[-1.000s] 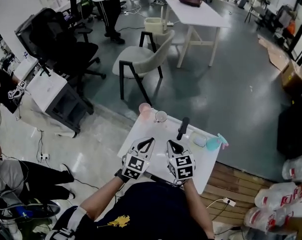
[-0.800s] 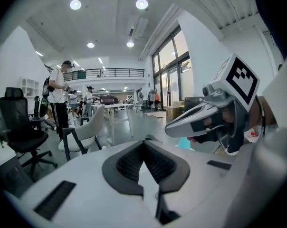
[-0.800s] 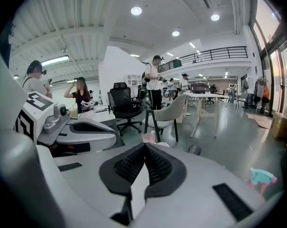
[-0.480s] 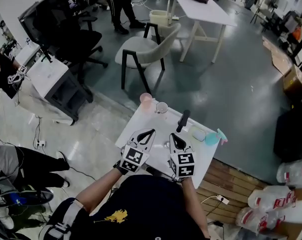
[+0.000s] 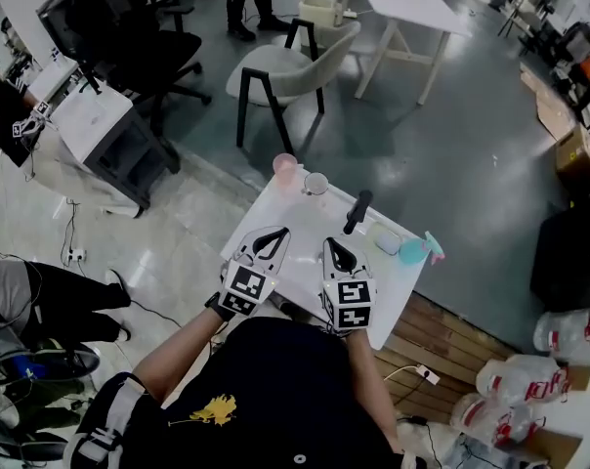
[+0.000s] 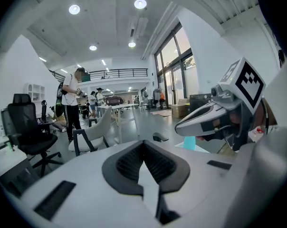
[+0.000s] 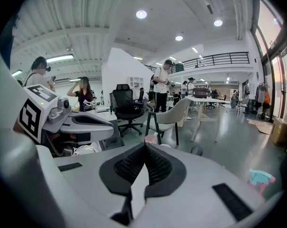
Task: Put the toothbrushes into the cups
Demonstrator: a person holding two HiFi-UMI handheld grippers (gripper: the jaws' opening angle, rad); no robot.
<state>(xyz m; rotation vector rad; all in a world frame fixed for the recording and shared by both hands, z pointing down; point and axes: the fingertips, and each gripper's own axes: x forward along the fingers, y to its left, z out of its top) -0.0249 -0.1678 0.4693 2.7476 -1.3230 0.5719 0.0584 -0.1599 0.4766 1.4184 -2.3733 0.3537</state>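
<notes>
Both tongs were shut tight on nothing: your left tongs (image 5: 272,234) and right tongs (image 5: 331,246) hung side by side over the table (image 5: 305,225). The pink cup (image 5: 285,166) and clear cup (image 5: 316,183) stood at its far corner, above frame centre. No toothbrush showed for certain; a dark rod (image 5: 358,211) sat just right of them. A toothbrush would likely be light, stiff and slick, so mid-handle looked the best place to grip.

Just ahead of the right gripper (image 5: 331,246), a dark upright object (image 5: 358,211) is too small to identify. The pale and teal items (image 5: 402,249) off to its right are too small to tell apart as toothbrushes or otherwise. In the right gripper view the tool's own body hides nearly all of the table (image 5: 305,218), and only the top of a pink cup (image 7: 150,138) shows beyond the jaw tips.
</notes>
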